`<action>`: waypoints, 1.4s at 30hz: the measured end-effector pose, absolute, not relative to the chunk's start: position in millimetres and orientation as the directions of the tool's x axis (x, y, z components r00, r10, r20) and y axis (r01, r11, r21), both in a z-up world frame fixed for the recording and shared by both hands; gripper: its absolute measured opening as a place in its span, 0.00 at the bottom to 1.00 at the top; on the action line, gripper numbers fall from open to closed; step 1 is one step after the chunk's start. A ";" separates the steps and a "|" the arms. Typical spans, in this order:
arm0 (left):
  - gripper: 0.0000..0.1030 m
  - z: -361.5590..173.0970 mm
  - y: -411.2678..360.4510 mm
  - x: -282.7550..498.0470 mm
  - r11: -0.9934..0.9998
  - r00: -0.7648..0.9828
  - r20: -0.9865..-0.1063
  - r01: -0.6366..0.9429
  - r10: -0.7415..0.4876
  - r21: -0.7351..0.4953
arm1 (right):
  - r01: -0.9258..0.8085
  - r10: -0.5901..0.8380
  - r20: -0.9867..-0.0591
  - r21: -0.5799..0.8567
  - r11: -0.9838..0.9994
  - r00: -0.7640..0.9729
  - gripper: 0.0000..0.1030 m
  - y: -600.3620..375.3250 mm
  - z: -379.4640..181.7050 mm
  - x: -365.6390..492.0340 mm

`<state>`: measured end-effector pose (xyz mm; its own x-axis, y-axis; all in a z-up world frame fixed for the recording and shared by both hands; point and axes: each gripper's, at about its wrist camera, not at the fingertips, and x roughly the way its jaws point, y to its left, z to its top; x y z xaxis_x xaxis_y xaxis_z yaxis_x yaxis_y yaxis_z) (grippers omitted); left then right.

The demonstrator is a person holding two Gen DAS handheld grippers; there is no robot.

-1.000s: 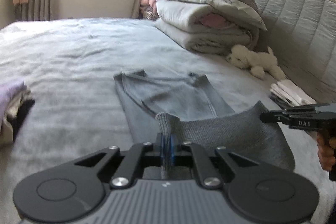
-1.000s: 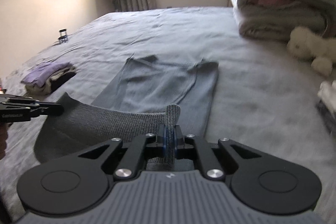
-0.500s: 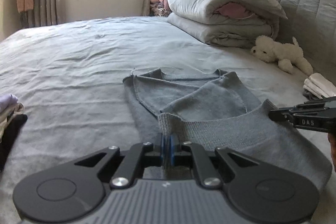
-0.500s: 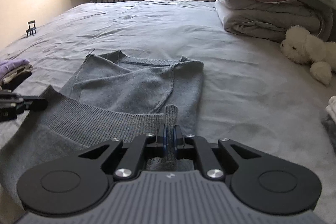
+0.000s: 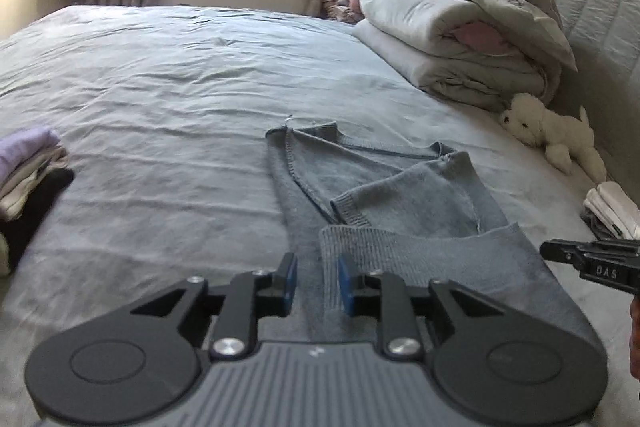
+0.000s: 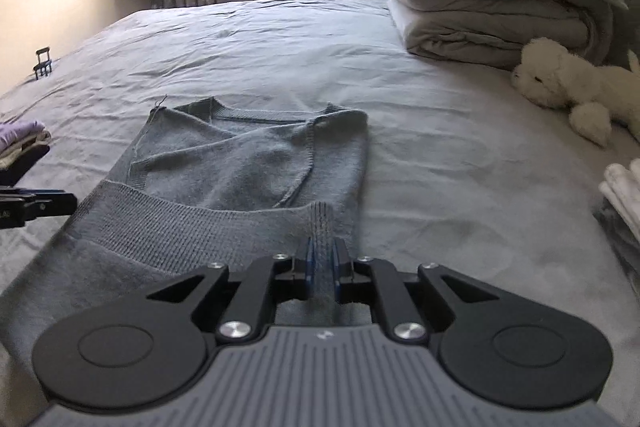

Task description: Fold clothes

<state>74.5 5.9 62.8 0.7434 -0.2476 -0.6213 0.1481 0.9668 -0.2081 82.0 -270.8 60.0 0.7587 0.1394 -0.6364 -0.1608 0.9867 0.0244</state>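
Note:
A grey knit sweater (image 5: 400, 187) lies flat on the bed with its sleeves folded in, and its ribbed hem is doubled forward over the body (image 6: 248, 163). My left gripper (image 5: 317, 279) is opening. Its blue pads stand apart, with the hem's left corner lying loose between them. My right gripper (image 6: 322, 267) is also opening, though its pads still touch the hem's right corner on both sides. Each gripper's tip shows at the edge of the other's view: the right gripper (image 5: 560, 253) and the left gripper (image 6: 60, 205).
A folded duvet pile (image 5: 460, 47) and a white plush toy (image 5: 552, 135) lie at the right by the padded headboard. A stack of folded clothes (image 5: 28, 167) sits at the left, and white folded items (image 5: 612, 207) at the right edge. A small black object (image 6: 42, 61) stands far left.
Both grippers came down and forward with the hem, laying it over the sweater's body. The left jaws have parted and let the corner go; the right jaws have eased slightly.

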 end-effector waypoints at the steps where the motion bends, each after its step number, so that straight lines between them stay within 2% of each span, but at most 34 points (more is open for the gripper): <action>1: 0.23 64.4 5.3 69.2 0.966 0.738 -0.627 0.144 -0.251 -0.216 | -0.155 0.133 -0.634 0.021 0.988 0.762 0.16 -272.3 62.3 79.3; 3: 0.23 66.1 4.6 55.5 0.962 0.719 -0.643 0.145 -0.263 -0.232 | -0.155 0.153 -0.637 0.053 0.986 0.755 0.17 -276.8 65.0 73.9; 7: 0.29 62.2 17.3 28.5 0.944 0.673 -0.673 0.125 -0.307 -0.305 | -0.159 0.309 -0.661 0.278 0.947 0.684 0.18 -298.9 64.4 59.7; 10: 0.31 59.1 23.1 19.1 0.922 0.647 -0.674 0.128 -0.357 -0.365 | -0.169 0.372 -0.669 0.350 0.921 0.643 0.18 -314.1 62.5 42.1; 12: 0.34 56.9 23.1 14.6 0.906 0.632 -0.664 0.159 -0.399 -0.393 | -0.170 0.417 -0.668 0.404 0.899 0.617 0.18 -324.0 61.4 31.5; 14: 0.44 53.6 23.2 11.6 0.883 0.613 -0.651 0.190 -0.448 -0.428 | -0.161 0.473 -0.646 0.481 0.862 0.599 0.18 -332.7 61.3 26.0; 18: 0.47 44.0 24.5 9.4 0.862 0.591 -0.642 0.210 -0.488 -0.461 | -0.177 0.523 -0.629 0.529 0.830 0.575 0.26 -333.6 63.1 17.6; 23: 0.42 40.5 22.6 2.6 0.854 0.581 -0.639 0.225 -0.505 -0.470 | -0.173 0.513 -0.649 0.515 0.840 0.561 0.27 -330.9 55.9 9.6; 26: 0.42 40.5 22.0 -1.0 0.853 0.584 -0.632 0.248 -0.509 -0.459 | -0.145 0.484 -0.661 0.500 0.854 0.573 0.27 -332.4 51.7 5.2; 31: 0.42 36.4 25.9 -0.8 0.838 0.578 -0.620 0.254 -0.531 -0.483 | -0.134 0.522 -0.636 0.555 0.821 0.568 0.29 -339.4 47.7 0.5; 32: 0.39 36.3 25.1 -0.9 0.838 0.578 -0.619 0.254 -0.532 -0.483 | -0.132 0.518 -0.635 0.553 0.823 0.573 0.29 -338.6 47.5 -0.2; 33: 0.31 36.1 23.8 -1.2 0.841 0.579 -0.622 0.252 -0.527 -0.479 | -0.127 0.510 -0.638 0.547 0.827 0.577 0.28 -337.3 47.0 -0.5; 34: 0.14 35.9 23.3 -1.6 0.846 0.578 -0.629 0.248 -0.520 -0.472 | -0.119 0.497 -0.646 0.537 0.835 0.579 0.20 -335.2 46.2 -0.3; 36: 0.11 35.5 24.2 -2.0 0.843 0.574 -0.631 0.235 -0.521 -0.483 | -0.108 0.476 -0.657 0.518 0.848 0.585 0.10 -331.4 45.7 0.0; 42: 0.09 46.9 29.1 -12.7 0.843 0.593 -0.615 0.237 -0.520 -0.484 | -0.163 0.487 -0.608 0.509 0.845 0.627 0.08 -334.4 67.9 -8.9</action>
<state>-12.7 29.1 46.9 0.5927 -0.5197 -0.6153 0.2369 0.8427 -0.4835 -8.9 -334.4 67.9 0.6265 0.4872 -0.6083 -0.1630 0.8452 0.5090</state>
